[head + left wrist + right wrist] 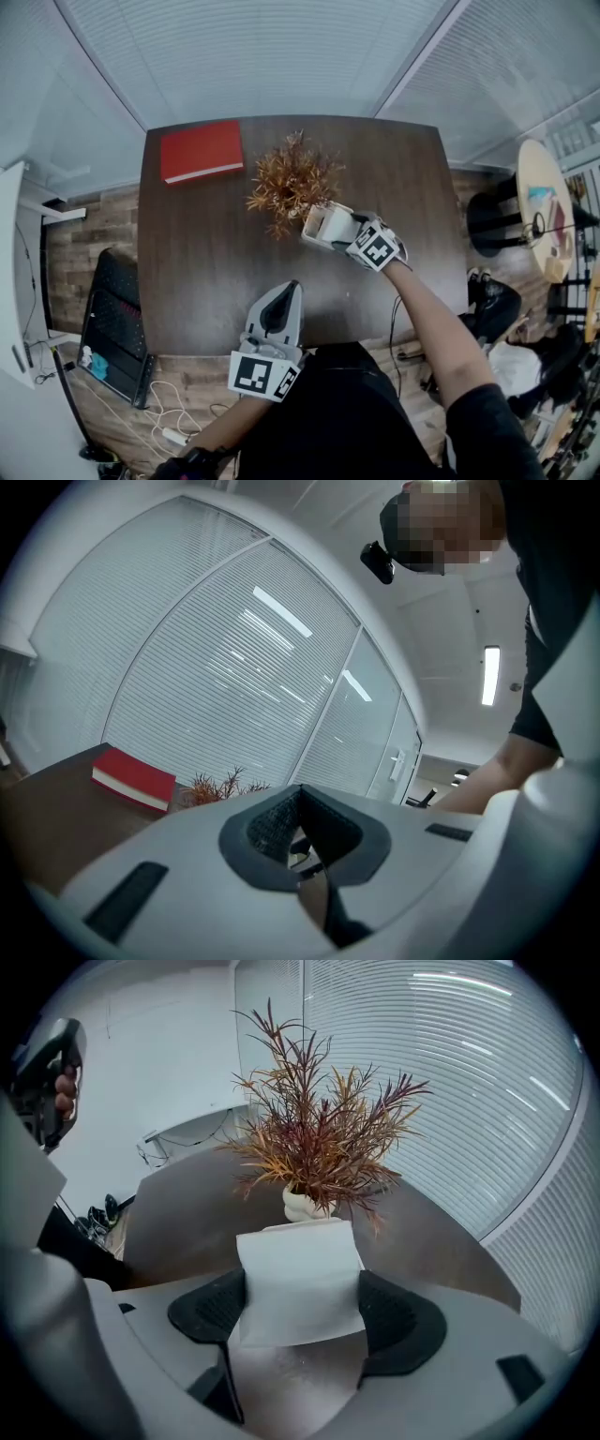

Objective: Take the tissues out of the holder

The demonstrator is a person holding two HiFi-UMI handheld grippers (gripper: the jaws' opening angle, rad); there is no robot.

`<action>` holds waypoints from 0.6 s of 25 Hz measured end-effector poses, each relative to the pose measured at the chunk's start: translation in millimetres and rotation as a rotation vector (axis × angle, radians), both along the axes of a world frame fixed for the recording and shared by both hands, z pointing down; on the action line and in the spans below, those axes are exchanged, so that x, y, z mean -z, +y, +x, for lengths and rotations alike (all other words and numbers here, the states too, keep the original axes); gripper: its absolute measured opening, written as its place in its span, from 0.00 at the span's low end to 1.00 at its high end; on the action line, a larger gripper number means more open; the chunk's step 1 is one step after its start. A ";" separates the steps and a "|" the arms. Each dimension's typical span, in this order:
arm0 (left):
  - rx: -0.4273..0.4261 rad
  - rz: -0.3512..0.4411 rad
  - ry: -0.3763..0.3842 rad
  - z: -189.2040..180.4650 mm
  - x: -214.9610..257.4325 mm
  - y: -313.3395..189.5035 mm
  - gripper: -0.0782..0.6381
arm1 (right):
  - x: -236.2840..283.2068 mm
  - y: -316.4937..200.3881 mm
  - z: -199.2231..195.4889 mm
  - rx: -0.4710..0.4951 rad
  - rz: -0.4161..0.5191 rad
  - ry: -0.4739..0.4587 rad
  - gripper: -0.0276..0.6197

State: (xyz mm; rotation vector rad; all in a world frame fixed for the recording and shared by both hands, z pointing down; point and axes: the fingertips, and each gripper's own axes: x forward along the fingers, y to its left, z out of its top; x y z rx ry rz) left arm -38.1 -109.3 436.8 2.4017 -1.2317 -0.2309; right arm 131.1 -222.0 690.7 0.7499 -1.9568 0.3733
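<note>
A white tissue holder stands on the dark table just right of the dried plant. My right gripper reaches in from the right and its jaws are closed on the holder's two sides. In the right gripper view the holder fills the gap between the black pads, which press on it. Near the table's front edge, my left gripper points toward the plant, shut and holding nothing. The left gripper view shows the left gripper with its pads together.
A dried orange-brown plant in a small white pot stands right behind the holder. A red book lies at the far left corner, also visible as the red book. Blinds cover the glass walls behind the table.
</note>
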 end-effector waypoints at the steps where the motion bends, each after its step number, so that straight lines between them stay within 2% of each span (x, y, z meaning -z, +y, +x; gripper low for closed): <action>1: 0.001 0.001 -0.002 3.3 -0.2 1.3 0.11 | 0.0 2.4 0.5 -0.001 -0.006 -0.006 0.65; 6: -0.006 0.011 -0.010 32.2 3.0 10.3 0.11 | 8.1 13.3 7.8 0.023 -0.029 -0.023 0.65; 12: 0.004 0.037 -0.040 66.8 8.0 17.5 0.11 | 8.5 21.4 43.5 0.047 -0.038 -0.022 0.65; 15: 0.000 0.033 -0.059 79.0 7.5 23.9 0.11 | 7.1 28.2 55.0 0.046 -0.047 -0.059 0.65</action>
